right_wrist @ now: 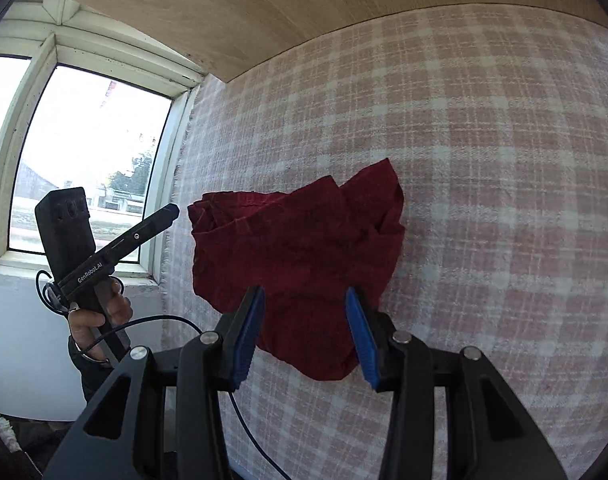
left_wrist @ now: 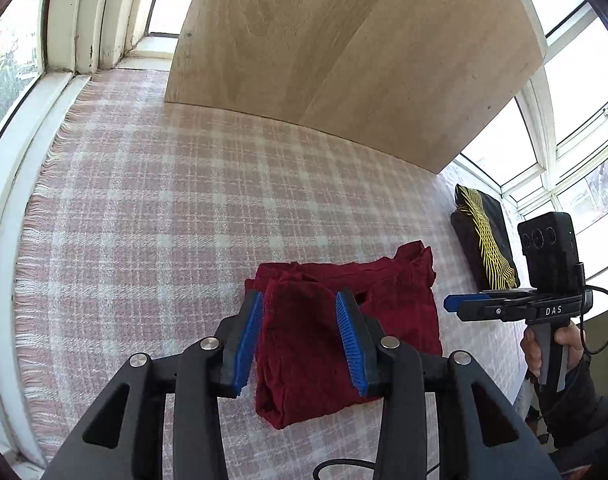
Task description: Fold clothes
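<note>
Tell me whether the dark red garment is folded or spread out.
Folded, roughly. The dark red garment lies bunched in overlapping layers on the checked blanket, with one corner poking out. Neither gripper holds it.

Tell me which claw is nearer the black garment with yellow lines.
Right. The right claw sits just beside the black garment; the left claw hangs over the maroon cloth.

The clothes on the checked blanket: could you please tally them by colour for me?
Dark red garment, loosely folded: 1
Black garment with yellow line print, folded: 1
Total: 2
</note>
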Demonstrator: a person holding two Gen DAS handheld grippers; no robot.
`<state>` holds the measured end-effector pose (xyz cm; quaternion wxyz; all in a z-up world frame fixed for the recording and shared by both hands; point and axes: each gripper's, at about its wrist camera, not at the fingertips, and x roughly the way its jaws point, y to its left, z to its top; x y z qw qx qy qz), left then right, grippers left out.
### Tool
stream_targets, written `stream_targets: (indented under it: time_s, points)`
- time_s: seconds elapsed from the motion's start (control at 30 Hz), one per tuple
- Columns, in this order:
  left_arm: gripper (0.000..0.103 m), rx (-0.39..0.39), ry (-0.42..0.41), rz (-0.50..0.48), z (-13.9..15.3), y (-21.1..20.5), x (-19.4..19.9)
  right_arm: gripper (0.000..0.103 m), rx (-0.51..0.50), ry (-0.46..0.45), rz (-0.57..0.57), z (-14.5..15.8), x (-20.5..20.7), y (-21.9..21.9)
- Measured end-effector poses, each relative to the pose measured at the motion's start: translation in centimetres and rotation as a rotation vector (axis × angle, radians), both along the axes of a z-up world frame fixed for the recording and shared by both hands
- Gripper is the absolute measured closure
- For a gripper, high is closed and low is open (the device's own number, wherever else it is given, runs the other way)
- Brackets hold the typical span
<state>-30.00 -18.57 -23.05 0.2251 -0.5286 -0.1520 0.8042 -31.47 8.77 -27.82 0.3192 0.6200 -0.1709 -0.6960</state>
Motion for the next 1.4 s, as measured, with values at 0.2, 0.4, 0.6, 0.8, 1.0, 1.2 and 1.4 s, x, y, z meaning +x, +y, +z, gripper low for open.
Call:
stream_targets:
  time_s: [0.2,0.4,0.6,0.8,1.0,1.2,1.4]
  points:
    - [0.067,-0.133,-0.09,-0.078,-4.0,1.7,3.4,0.061,-0.045,0.037,0.1,0.5,2.6,-3.4]
    - [0.093,-0.13,-0.053,-0.127,-4.5,3.1,4.1,0.061,-0.019,-0.068,-0.017,-2.5,2.0,-2.3]
    - [0.097,0.015,-0.101,-0.102,-4.3,1.6,6.2,0.061,-0.018,-0.093,-0.049,-1.3,3.7,-1.0]
    - [0.098,-0.066,-0.112,-0.026,-3.7,-0.5,8.1,0.059,0.031,0.092,0.032,3.1,4.4,-2.9]
    - [0.098,-0.124,0.052,-0.054,0.4,0.7,7.0,0.056,-0.008,0.102,0.078,3.4,1.7,-5.7]
    - [0.098,-0.113,0.072,-0.16,0.1,3.5,5.2,0.056,0.08,0.102,0.026,2.5,-1.0,-5.4]
    - [0.096,-0.167,0.044,-0.107,-1.1,2.1,4.1,0.056,0.056,0.17,0.049,5.1,-0.8,-5.5]
